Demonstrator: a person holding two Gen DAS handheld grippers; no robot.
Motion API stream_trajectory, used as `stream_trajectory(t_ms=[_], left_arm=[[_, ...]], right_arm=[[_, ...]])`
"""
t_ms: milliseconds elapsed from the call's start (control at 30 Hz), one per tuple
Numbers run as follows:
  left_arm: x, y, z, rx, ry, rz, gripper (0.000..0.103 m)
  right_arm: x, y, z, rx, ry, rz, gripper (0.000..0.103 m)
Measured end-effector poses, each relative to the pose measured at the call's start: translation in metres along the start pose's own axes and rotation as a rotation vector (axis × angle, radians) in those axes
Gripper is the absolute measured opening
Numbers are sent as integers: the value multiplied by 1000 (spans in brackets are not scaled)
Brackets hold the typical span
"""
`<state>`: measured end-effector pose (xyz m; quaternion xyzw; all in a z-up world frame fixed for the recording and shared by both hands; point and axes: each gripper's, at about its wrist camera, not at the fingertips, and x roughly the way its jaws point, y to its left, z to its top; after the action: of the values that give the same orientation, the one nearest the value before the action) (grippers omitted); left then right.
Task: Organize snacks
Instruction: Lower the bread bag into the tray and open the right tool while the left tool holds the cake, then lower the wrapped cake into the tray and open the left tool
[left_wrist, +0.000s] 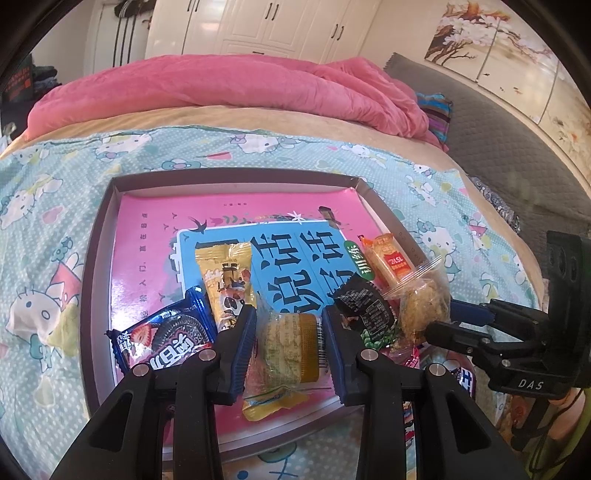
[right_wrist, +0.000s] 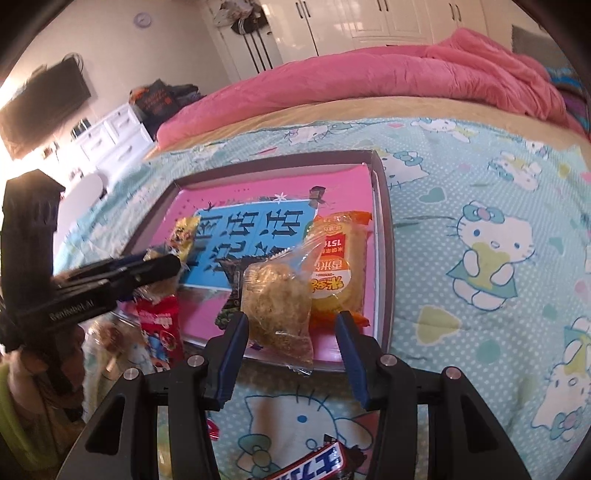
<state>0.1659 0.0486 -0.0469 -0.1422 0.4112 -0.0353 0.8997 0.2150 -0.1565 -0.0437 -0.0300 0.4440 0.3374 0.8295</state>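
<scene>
Left wrist view: we find the left gripper (left_wrist: 289, 345) spread, its blue-padded fingers (left_wrist: 242, 354) on either side of a clear-wrapped yellow snack (left_wrist: 290, 349) that lies at the near edge of the shallow box (left_wrist: 96, 236); whether the pads touch the wrapper we cannot tell. On the box floor lies a pink and blue book (left_wrist: 295, 254). On it, toward the near left corner, we note a blue cookie packet (left_wrist: 166, 332) and beside it a yellow sachet (left_wrist: 227, 280). Toward the near right edge sit a black packet (left_wrist: 364, 310), an orange-wrapped biscuit (left_wrist: 393, 260) and a clear bag of crumbly pastry (left_wrist: 424, 302). The right gripper (left_wrist: 448, 317) reaches in from the right beside that bag; its jaw state cannot be judged from here.

Right wrist view: the right gripper (right_wrist: 291, 332) is spread wide (nothing between the pads is gripped), with the pastry bag (right_wrist: 277, 306) lying between its fingers at the box's near edge (right_wrist: 332, 363). The orange biscuit (right_wrist: 338, 266) lies just beyond it against the right edge. A dark candy bar (right_wrist: 314, 465) rests on the cartoon-cat bedsheet (right_wrist: 480, 258), outside the box.
</scene>
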Motion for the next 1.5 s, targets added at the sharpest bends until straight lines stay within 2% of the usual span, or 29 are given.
stream_trajectory(t_ms=[400,533,1000,1500], left_arm=[[1,2,0,2,-3,53,39],[2,5,0,-13,-1,63,45],[1,6,1,-28,3,27,46],[2,3,-1,-23,19,21,57]], right_arm=[[0,-3,-2,3,4,-32,50],[0,-3,-1,-4,-2,-37,50],[-7,-9,4,43,-31,-6,50],[-5,-9,3,44,-27,-6,50]])
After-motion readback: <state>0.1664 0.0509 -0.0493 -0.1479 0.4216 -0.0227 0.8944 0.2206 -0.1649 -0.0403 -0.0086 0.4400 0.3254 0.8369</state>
